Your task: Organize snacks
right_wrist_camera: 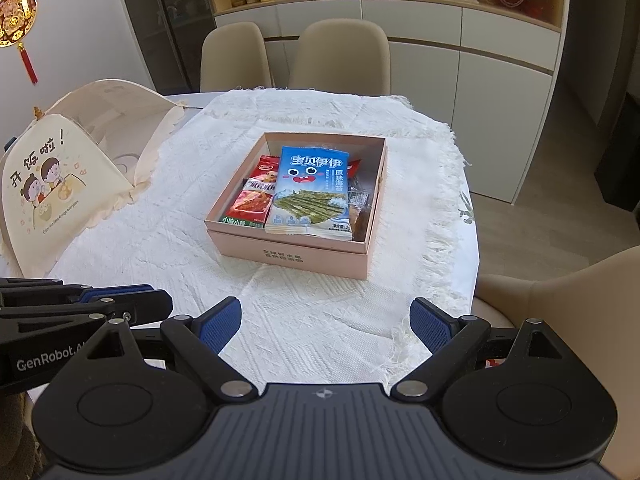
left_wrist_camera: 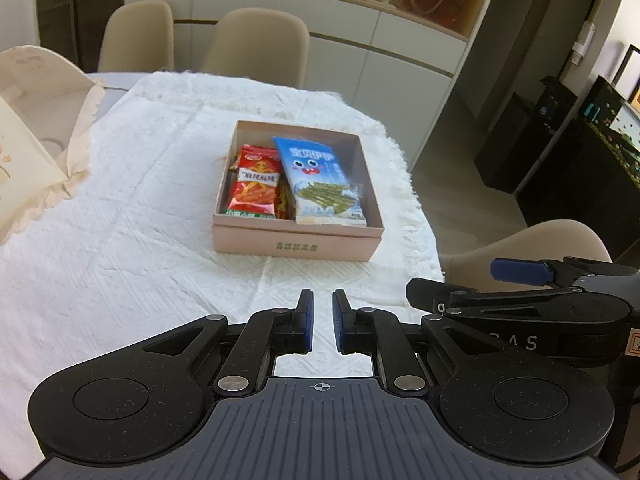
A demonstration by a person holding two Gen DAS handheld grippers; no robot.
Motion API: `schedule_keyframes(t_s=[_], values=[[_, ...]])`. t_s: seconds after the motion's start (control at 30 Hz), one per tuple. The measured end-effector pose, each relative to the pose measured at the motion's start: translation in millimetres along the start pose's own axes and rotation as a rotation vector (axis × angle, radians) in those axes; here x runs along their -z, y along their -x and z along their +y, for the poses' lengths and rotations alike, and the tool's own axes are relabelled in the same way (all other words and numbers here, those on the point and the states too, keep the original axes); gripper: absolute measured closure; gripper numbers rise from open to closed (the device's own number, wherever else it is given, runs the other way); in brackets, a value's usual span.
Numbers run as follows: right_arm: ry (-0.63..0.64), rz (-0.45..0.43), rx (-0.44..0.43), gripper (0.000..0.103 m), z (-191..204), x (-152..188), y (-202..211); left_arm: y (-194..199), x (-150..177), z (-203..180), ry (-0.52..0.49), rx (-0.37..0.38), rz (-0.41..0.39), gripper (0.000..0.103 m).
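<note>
An open pink box (left_wrist_camera: pixel 296 240) (right_wrist_camera: pixel 292 254) stands in the middle of the white tablecloth. Inside it, a blue seaweed snack packet (left_wrist_camera: pixel 320 176) (right_wrist_camera: pixel 310 192) lies on top. A red spicy-strip packet (left_wrist_camera: pixel 256 188) (right_wrist_camera: pixel 252 204) sits to its left, and other wrappers are partly hidden underneath. My left gripper (left_wrist_camera: pixel 322 300) hovers over the cloth short of the box, shut with nothing between its pads. Beside it, my right gripper (right_wrist_camera: pixel 326 308) is open wide and empty, also well short of the box.
A cream fabric food cover (right_wrist_camera: pixel 60 184) (left_wrist_camera: pixel 24 140) stands at the table's left. Beige chairs (right_wrist_camera: pixel 340 52) line the far side and another chair (right_wrist_camera: pixel 560 304) sits near the right edge. The fringed cloth (right_wrist_camera: pixel 160 248) ends near the round table's rim.
</note>
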State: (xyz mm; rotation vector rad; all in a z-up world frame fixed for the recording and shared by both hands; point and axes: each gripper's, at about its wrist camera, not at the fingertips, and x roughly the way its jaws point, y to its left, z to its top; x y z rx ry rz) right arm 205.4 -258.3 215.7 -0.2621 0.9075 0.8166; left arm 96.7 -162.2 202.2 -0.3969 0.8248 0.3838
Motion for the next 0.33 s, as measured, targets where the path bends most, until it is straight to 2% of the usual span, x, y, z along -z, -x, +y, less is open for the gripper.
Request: schedule_keyframes(t_s=[0.17,0.33], values=[[-0.004,0.005,0.0,0.011,1.4,1.2,-0.7,0.4,0.3,-0.6,-0.015,-0.008,-0.013,0.09],[-0.012,0.005,0.001,0.011,0.4,1.4,-1.5,2.8,2.1,-1.4,-0.046,-0.05,-0.064,0.09]])
